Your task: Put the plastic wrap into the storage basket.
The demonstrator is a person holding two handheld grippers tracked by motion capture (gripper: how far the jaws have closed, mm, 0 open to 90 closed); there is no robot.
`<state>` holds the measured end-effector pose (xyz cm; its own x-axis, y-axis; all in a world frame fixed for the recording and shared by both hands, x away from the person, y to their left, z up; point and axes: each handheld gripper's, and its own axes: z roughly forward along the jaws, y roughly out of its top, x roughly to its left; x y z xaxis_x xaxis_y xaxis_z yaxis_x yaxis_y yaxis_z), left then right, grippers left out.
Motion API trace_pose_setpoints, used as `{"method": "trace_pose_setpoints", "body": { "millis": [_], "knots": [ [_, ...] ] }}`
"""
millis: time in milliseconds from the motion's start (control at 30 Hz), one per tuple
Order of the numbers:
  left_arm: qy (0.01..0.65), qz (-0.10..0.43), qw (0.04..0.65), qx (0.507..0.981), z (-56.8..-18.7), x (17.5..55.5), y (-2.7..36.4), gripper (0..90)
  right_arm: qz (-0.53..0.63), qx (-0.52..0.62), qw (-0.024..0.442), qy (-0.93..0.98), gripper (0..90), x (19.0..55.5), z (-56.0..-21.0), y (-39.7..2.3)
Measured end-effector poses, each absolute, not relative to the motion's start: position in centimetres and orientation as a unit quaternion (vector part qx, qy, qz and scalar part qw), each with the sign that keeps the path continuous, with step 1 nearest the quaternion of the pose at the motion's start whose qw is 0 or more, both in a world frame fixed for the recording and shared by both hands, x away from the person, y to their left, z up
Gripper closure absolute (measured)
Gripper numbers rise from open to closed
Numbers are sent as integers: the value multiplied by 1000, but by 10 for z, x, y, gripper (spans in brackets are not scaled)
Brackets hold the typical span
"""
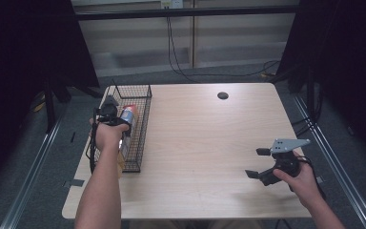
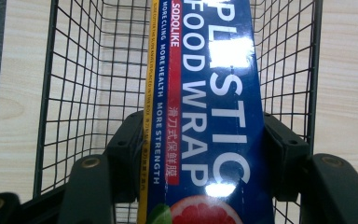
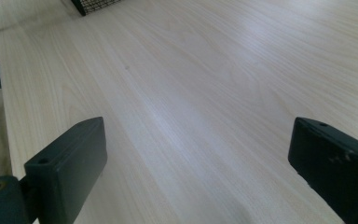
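Observation:
A long blue plastic wrap box (image 2: 214,116) with white lettering and a grapefruit picture is held between the two black jaws of my left gripper (image 2: 200,154), which is shut on it. The box hangs over the inside of a black wire basket (image 2: 74,84). In the high view the left gripper (image 1: 112,114) sits over the basket (image 1: 140,129) at the table's left side, and the box's end (image 1: 129,114) peeks out beside the hand. My right gripper (image 1: 258,163) rests near the table's front right, jaws wide apart, nothing between them (image 3: 191,154).
The light wooden table (image 1: 205,143) has a round dark cable hole (image 1: 222,95) near its far edge. Cables hang behind the table. A corner of the basket (image 3: 93,4) lies far ahead of the right gripper.

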<state>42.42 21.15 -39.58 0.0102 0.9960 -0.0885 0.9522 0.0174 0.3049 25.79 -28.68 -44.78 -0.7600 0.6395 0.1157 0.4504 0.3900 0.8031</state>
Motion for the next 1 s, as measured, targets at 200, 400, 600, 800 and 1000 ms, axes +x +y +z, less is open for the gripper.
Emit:
{"method": "trace_pose_setpoints", "body": {
  "millis": [200,400,600,800,1000],
  "knots": [
    [700,77,143,695,-396,424,213,414,443,328,105,828,41,258,-448,-286],
    [698,80,142,697,-396,424,212,410,445,329,107,826,41,258,-448,-287],
    [694,77,145,701,-396,424,211,401,444,329,106,826,41,257,-447,-287],
    [685,80,147,709,-396,423,211,385,444,329,106,827,41,257,-447,-287],
    [686,77,161,705,-392,422,213,341,446,329,107,826,41,257,-447,-287]
  ]
}}
